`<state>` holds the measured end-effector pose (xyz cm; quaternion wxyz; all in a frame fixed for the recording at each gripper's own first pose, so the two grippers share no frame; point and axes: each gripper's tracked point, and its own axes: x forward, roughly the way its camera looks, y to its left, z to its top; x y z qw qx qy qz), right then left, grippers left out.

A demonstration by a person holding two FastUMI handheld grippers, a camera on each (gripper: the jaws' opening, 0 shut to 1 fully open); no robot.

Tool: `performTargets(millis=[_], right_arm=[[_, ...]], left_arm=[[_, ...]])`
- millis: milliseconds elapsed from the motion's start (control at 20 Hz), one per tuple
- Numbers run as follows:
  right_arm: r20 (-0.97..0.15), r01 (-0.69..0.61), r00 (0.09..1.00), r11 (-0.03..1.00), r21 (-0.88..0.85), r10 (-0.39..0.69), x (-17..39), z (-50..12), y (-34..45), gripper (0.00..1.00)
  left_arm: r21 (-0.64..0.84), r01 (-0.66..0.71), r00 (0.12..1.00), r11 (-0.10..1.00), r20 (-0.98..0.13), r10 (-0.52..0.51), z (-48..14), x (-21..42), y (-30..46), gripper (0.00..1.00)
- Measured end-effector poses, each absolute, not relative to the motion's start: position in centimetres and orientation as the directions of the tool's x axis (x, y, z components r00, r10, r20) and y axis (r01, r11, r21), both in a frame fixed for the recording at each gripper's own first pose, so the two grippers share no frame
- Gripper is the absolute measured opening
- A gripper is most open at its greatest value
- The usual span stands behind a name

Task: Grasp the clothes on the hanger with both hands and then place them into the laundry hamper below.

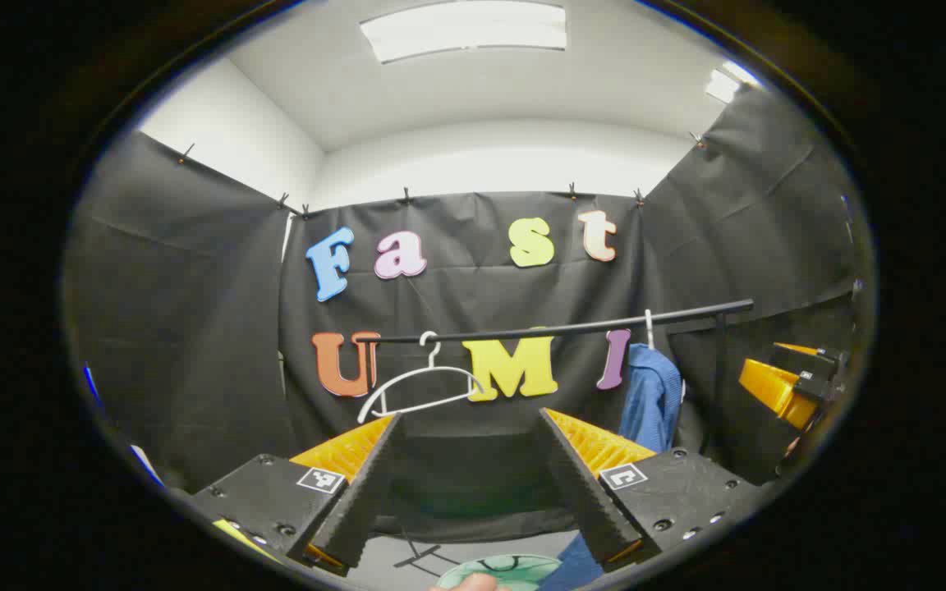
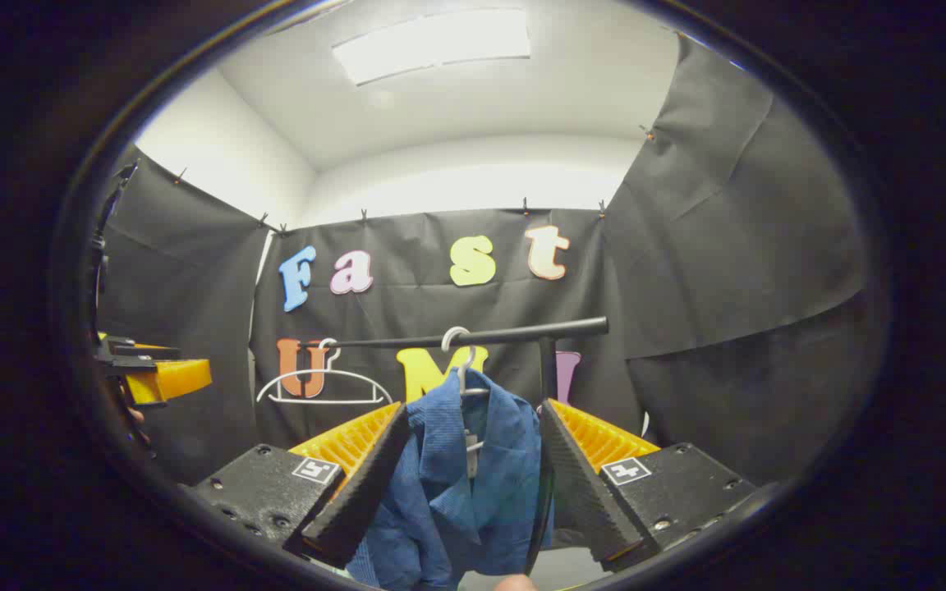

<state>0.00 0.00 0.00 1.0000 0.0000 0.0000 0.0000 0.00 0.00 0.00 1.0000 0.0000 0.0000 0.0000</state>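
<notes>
In the left gripper view, the left gripper [image 1: 473,484] has its fingers spread with nothing between them; a bare white hanger [image 1: 420,382] hangs on the rail [image 1: 555,328] beyond its left finger, and the blue shirt [image 1: 652,398] hangs past its right finger. In the right gripper view, the right gripper [image 2: 469,484] is spread too, the shirt between its fingers.

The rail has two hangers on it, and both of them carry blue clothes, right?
Not quite. The rail does hold two hangers, but the blue shirt hangs on just one; the white hanger beside it is bare, as the right gripper view shows.
</notes>
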Motion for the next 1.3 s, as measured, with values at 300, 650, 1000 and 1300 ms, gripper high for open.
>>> performTargets(millis=[300,650,1000,1300], right_arm=[[0.034,0.103,0.994,0.994,-0.036,-0.101,0.4,1.9,1.4,1.0],[0.035,0.067,0.997,0.994,-0.087,-0.064,1.7,3.2,1.6,1.0],[-0.012,0.071,0.997,0.995,-0.066,-0.072,1.4,1.7,-2.5,1.0],[-0.04,0.119,0.992,0.99,-0.069,-0.122,1.2,1.2,-6.2,1.0]], left_arm=[[-0.025,0.059,0.998,0.998,0.034,-0.058,1.3,1.6,4.2,1.0],[-0.092,0.078,0.997,0.993,0.006,-0.077,0.5,1.6,1.6,1.0],[-0.123,0.241,0.97,0.963,-0.005,-0.243,1.4,1.3,-7.8,0.99],[-0.183,0.461,0.883,0.868,-0.004,-0.47,1.5,1.6,-17.3,1.0]])
